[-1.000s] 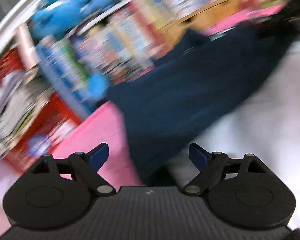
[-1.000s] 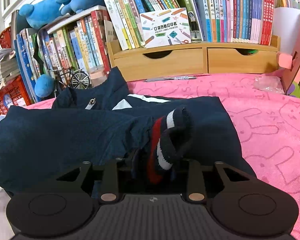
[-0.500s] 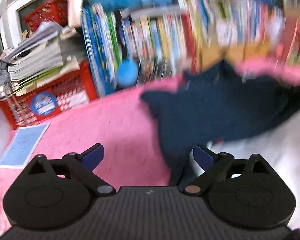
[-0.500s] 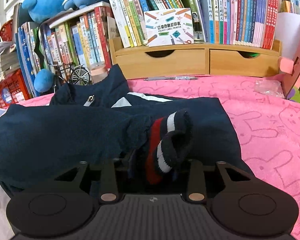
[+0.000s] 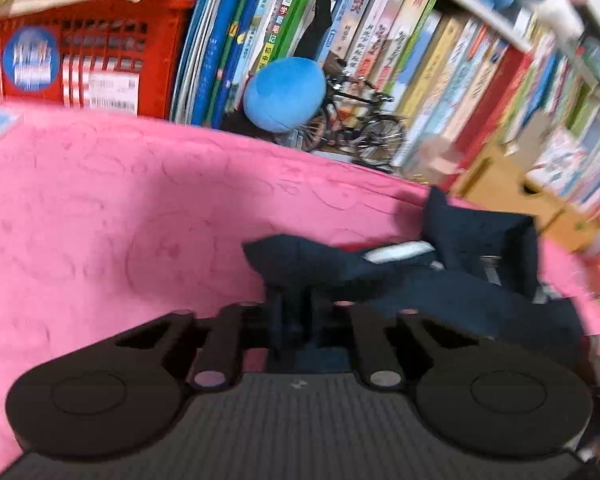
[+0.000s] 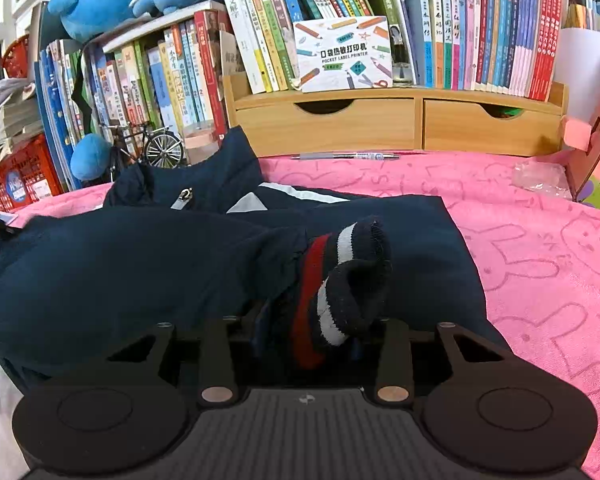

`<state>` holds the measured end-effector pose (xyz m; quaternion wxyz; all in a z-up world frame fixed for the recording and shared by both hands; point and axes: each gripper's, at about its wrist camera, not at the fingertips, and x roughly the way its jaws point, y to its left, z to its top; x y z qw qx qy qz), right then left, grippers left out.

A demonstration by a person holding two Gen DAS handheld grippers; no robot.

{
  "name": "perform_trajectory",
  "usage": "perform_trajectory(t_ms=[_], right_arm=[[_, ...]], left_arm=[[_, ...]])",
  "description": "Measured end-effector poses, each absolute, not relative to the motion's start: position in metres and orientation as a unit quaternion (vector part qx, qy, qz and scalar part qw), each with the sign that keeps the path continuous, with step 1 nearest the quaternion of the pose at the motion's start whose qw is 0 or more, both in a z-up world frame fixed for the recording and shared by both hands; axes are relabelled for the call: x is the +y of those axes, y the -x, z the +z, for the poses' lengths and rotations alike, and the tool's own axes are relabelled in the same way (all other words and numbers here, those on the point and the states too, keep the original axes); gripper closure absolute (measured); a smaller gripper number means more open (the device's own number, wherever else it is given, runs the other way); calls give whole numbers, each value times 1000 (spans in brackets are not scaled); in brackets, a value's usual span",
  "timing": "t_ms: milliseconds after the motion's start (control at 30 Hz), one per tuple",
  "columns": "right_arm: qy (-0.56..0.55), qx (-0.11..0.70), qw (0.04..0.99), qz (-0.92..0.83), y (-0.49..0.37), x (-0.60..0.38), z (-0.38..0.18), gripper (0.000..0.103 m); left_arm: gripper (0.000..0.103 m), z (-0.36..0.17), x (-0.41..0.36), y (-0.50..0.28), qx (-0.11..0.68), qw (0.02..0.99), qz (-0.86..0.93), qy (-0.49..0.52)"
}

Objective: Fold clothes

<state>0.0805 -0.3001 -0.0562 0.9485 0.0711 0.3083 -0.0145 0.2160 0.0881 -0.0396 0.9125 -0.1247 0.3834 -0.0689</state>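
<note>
A navy jacket [image 6: 140, 264] with a zip collar and white trim lies on the pink towel [image 6: 540, 248]. Its ribbed cuff [image 6: 340, 280], striped red and white, bunches up between the jaws of my right gripper [image 6: 304, 340], which is shut on it. In the left wrist view the same navy jacket [image 5: 440, 272] stretches away to the right, and my left gripper [image 5: 296, 320] is shut on a fold of its dark cloth. The fingertips of both grippers are hidden in the cloth.
Rows of books [image 6: 480, 28], a wooden drawer unit [image 6: 380, 124], a toy bicycle [image 6: 156, 148], blue plush toys [image 6: 100, 4] and a red crate [image 5: 80, 64] line the back. A pen [image 6: 344, 156] and a clear wrapper [image 6: 540, 176] lie on the pink towel.
My left gripper has swung round, dropped to the jacket's edge and gone from open to shut on the navy cloth. The right gripper has kept its hold on the cuff, barely moving.
</note>
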Motion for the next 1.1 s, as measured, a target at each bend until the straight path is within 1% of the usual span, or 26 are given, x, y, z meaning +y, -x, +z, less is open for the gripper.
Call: perform_trajectory(t_ms=[33, 100, 167, 300, 400, 433, 533, 600, 667, 767, 867, 967, 1067, 1100], right_arm=[[-71, 308, 949, -13, -81, -300, -56, 63], [-70, 309, 949, -12, -81, -300, -56, 55], [-69, 309, 949, -10, -81, -299, -56, 54], [-69, 309, 948, -7, -81, -299, -56, 54], [-70, 309, 948, -7, -81, -299, -56, 54], [-70, 310, 948, -7, -81, -300, -56, 53], [-70, 310, 948, -5, -81, -300, -56, 53], [-70, 310, 948, -4, -81, -300, -56, 53], [-70, 311, 948, -3, -81, -300, -56, 53], [-69, 311, 948, -2, -82, -300, -57, 50], [-63, 313, 948, -3, -82, -298, -57, 49], [-56, 314, 948, -4, -82, -296, -57, 49], [-49, 316, 948, -5, -82, -293, -57, 46], [-46, 316, 948, -6, -83, -293, -57, 46]], left_arm=[[96, -39, 92, -223, 383, 913, -58, 126], [96, -37, 105, -233, 382, 912, -35, 149], [97, -33, 112, -232, 368, 917, -12, 155], [97, -23, 126, -217, 332, 934, 30, 127], [94, -17, 115, -194, 318, 945, 0, 75], [89, -17, 106, -187, 318, 946, -20, 56], [83, -16, 81, -166, 315, 946, -81, 2], [81, -19, 64, -154, 319, 940, -109, -44], [81, -41, 59, -148, 343, 930, -78, -110], [79, -60, 82, -132, 344, 931, -42, -116], [78, -61, 109, -115, 349, 927, 19, -138], [80, -54, 127, -105, 361, 916, 81, -158], [80, -33, 127, -92, 326, 934, 74, -128], [79, -26, 121, -90, 312, 941, 60, -118]])
